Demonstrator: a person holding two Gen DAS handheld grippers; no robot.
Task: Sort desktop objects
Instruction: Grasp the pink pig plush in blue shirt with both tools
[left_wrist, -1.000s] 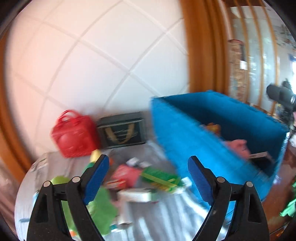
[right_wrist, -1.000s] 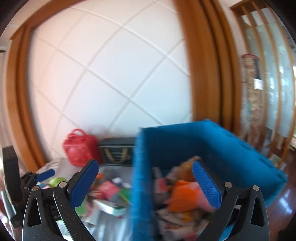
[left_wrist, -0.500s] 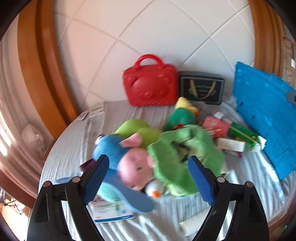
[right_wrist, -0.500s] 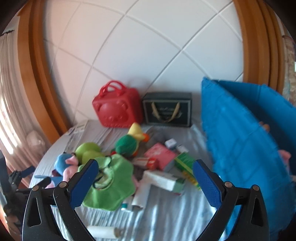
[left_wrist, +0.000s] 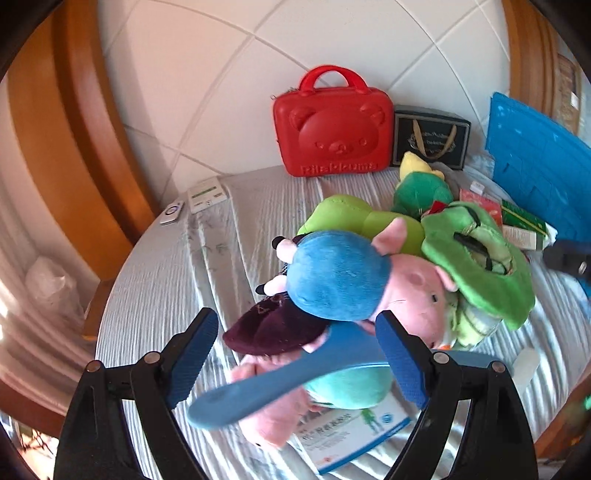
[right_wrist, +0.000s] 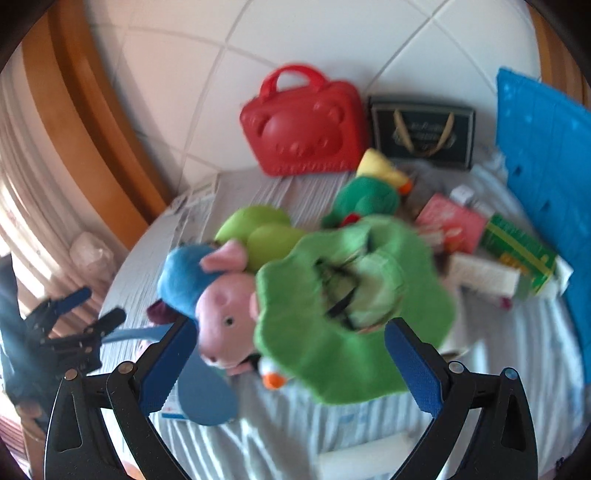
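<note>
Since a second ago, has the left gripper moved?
Yes. The left gripper swung left from the blue bin toward the pig plush, with the red case fixed.

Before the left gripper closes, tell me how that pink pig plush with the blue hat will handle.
The pig plush looks soft, so it will likely squash and flop. It probably weighs little for its bulk. Its long blue scarf lies between the open left gripper fingers and may dangle or snag.

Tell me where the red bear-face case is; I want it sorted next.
The red bear-face case stands upright at the table's far edge against the white wall, with the dark gift box right beside it.
</note>
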